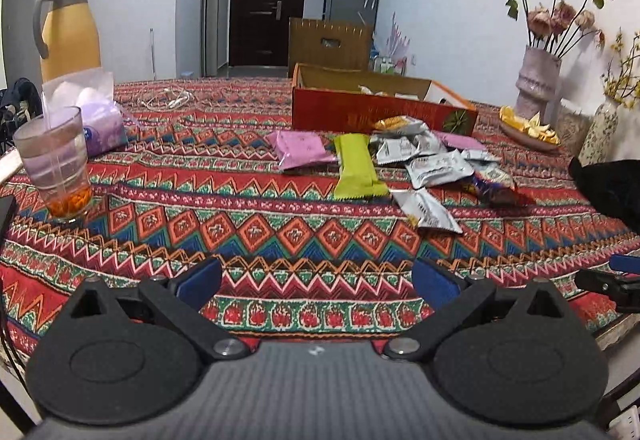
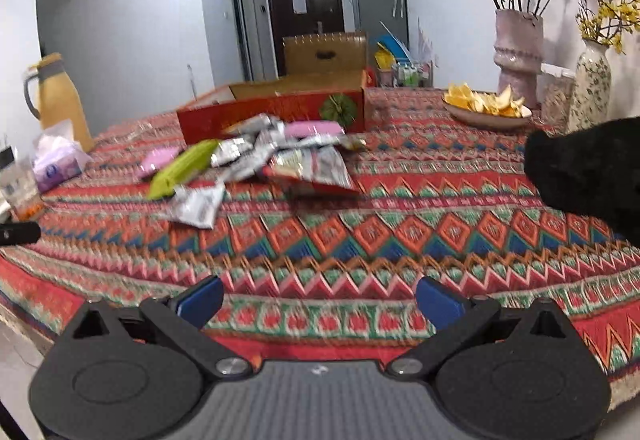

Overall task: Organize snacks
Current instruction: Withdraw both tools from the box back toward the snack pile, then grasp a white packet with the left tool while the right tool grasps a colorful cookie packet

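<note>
Spread wide with nothing between its blue pads, the left tool [image 1: 318, 286] hangs over the patterned bench [image 1: 280, 236]. Beyond it a green snack bar [image 1: 357, 167], a pink packet [image 1: 302, 151] and silver packets [image 1: 430, 159] lie heaped just before the red cardboard box [image 1: 380, 111]. A glass [image 1: 56, 167] stands far left.

From the right wrist, the right tool [image 2: 320, 302] is likewise spread and empty; the snack pile [image 2: 256, 163] lies ahead-left, touching the box [image 2: 276, 111], with a plate of orange peels [image 2: 486, 107] well apart.

A home: patterned tablecloth [image 1: 248, 240], flower vase [image 1: 536, 83], entrance door [image 1: 266, 3].
</note>
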Demonstrator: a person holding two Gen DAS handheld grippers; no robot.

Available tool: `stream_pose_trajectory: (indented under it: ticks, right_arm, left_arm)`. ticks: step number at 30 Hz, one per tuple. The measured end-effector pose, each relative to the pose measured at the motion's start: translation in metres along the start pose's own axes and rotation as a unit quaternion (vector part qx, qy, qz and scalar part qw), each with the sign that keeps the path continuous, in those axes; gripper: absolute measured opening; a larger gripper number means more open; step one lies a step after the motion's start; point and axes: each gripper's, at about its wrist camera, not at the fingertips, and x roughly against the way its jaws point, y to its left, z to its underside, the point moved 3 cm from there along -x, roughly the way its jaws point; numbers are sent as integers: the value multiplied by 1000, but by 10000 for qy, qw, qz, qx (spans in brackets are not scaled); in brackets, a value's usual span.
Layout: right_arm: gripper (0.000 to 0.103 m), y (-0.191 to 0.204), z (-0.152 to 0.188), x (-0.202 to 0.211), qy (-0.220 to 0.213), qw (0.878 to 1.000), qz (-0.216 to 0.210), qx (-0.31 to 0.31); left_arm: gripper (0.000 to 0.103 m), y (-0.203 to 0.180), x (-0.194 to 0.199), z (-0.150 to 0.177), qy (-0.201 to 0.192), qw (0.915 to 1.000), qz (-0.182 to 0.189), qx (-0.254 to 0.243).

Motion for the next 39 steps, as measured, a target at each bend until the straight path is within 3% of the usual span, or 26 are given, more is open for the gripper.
stream_pose_trajectory:
  ticks: [10,13,17,19,21,23,27,29,31,36,38,39]
  right_arm:
    - [103,-6,-10,-16,-137,9998,75,-91]
    - [103,-10,-19,-24,-249,9996,135,-87]
    - [103,-19,-33,-33,-444,9987,5,-235]
    - [103,-22,-38,-36,-597,9980,-55,-218]
    - [103,-24,-42,-38,-1000,9944,-342,-43]
    - [103,-27,-46,-47,-721,9960,-527,-7]
    - [103,-31,-63,-61,-703,9941,-821,-116]
    - [103,-28,-74,-69,-716,9930,-934,-104]
    - [103,-21,-88,-83,-716,9934,-898,-3]
    - [85,4,-113,-132,-428,9944,-734,626]
    - [65,7,-115,-150,-212,9951,-768,588]
    - [65,6,-114,-156,-137,9956,-771,513]
  left_arm:
    - [103,-14,-31,-4,328,9992,227,60]
    - [103,-39,-45,-12,242,9970,706,-199]
    - [103,-74,-81,-27,326,9958,711,-485]
    - [102,-89,-102,-35,445,9938,928,-424]
    - [97,-98,-119,-38,506,9926,1037,-387]
    - [77,-106,-135,-41,585,9928,962,-409]
    - [64,-114,-151,-38,390,9934,802,-720]
    - [48,-114,-151,-36,308,9934,751,-806]
    - [45,-112,-149,-36,303,9919,865,-882]
    - [42,-104,-137,-35,492,9912,975,-754]
    - [41,-97,-130,-33,559,9913,1012,-622]
    - [41,-92,-125,-32,587,9917,1008,-546]
